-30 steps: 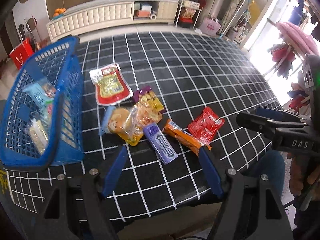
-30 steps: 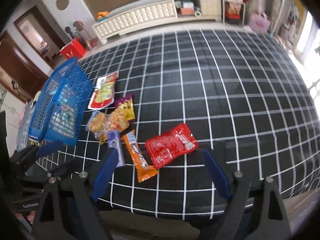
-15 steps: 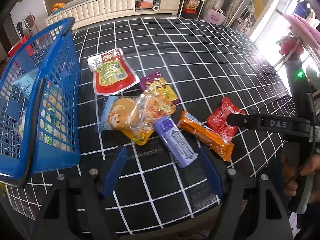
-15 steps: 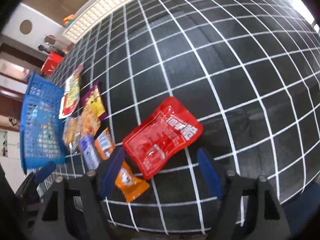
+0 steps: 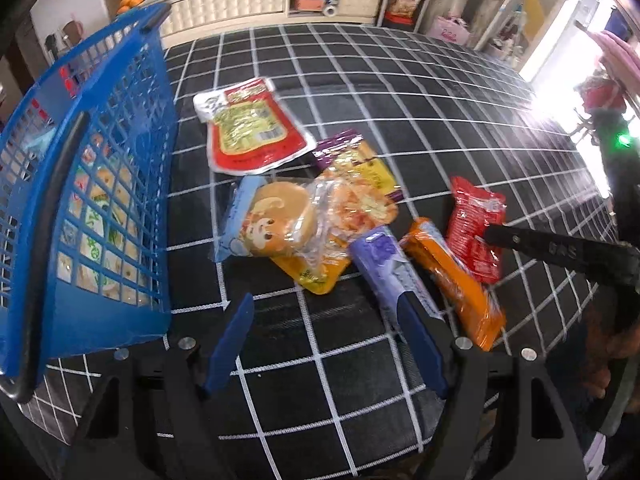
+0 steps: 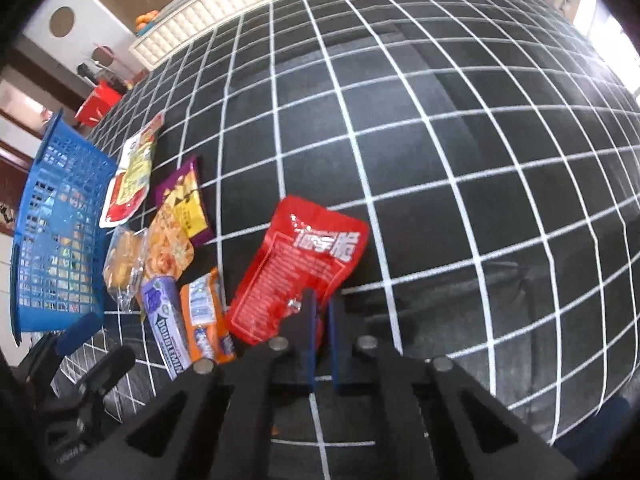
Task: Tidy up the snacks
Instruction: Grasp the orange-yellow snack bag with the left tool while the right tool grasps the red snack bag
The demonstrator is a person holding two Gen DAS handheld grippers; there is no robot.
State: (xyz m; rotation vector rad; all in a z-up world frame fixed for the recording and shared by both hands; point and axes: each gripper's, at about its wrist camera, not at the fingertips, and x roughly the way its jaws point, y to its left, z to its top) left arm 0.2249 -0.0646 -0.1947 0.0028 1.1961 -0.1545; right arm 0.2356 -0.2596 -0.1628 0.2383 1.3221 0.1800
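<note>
Loose snacks lie on the black checked tablecloth [image 5: 400,92]. My right gripper [image 6: 320,306] is shut on the near edge of a red pouch [image 6: 304,256], which still rests on the cloth. In the left wrist view that gripper's finger [image 5: 504,236] crosses the red pouch [image 5: 472,220]. My left gripper [image 5: 324,304] hangs open over bare cloth, its right finger beside a purple bar [image 5: 380,264]. An orange bar [image 5: 456,284], a bun packet [image 5: 268,220], an orange crisp bag [image 5: 356,208] and a red-and-yellow pouch [image 5: 248,132] lie nearby. A blue basket [image 5: 124,152] holding several snacks stands at the left.
A purple-and-yellow packet [image 5: 348,152] lies partly under the crisp bag. A hand [image 5: 608,356] holds the right gripper's handle at the right edge. A white cabinet [image 5: 240,4] stands behind the table. The table's front edge runs just under my left gripper.
My right gripper came down and forward to the red pouch and shut on its near edge. My left gripper moved closer to the snacks and the basket, still open.
</note>
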